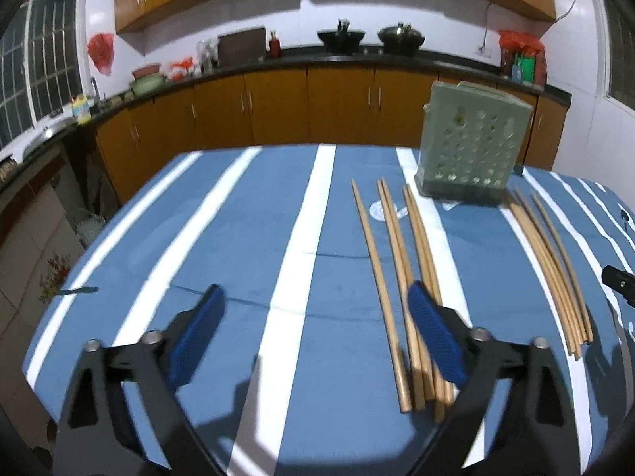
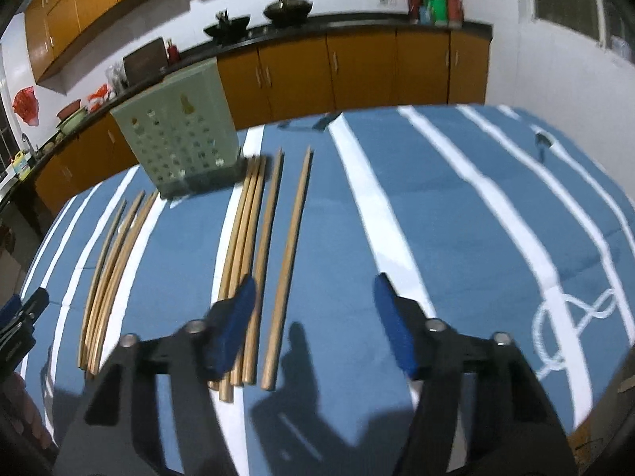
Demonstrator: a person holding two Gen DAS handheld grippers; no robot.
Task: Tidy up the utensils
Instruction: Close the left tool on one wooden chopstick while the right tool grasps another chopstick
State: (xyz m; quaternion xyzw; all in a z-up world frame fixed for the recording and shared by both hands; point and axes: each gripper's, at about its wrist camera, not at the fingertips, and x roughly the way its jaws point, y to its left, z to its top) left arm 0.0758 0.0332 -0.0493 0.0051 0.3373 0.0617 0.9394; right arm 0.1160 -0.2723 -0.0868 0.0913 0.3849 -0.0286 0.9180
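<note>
Wooden chopsticks lie on the blue striped tablecloth in two bunches, one [image 1: 401,261] left of the other [image 1: 551,261]. A pale green perforated utensil holder [image 1: 472,139] stands upright behind them. My left gripper [image 1: 314,289] hovers open over the cloth, its right finger above the left bunch, nothing between the pads. In the right wrist view the holder [image 2: 178,135] is at the upper left. My right gripper [image 2: 314,279] is open above the nearer bunch [image 2: 246,238]. One separate chopstick [image 2: 291,250] lies below the gap, untouched.
The table [image 1: 238,238] ends in a rounded far edge, with brown cabinets and a dark counter [image 1: 278,63] holding woks behind it. A small dark object [image 2: 541,141] lies on the cloth at the far right. A black part of the other gripper [image 2: 24,313] shows at the left edge.
</note>
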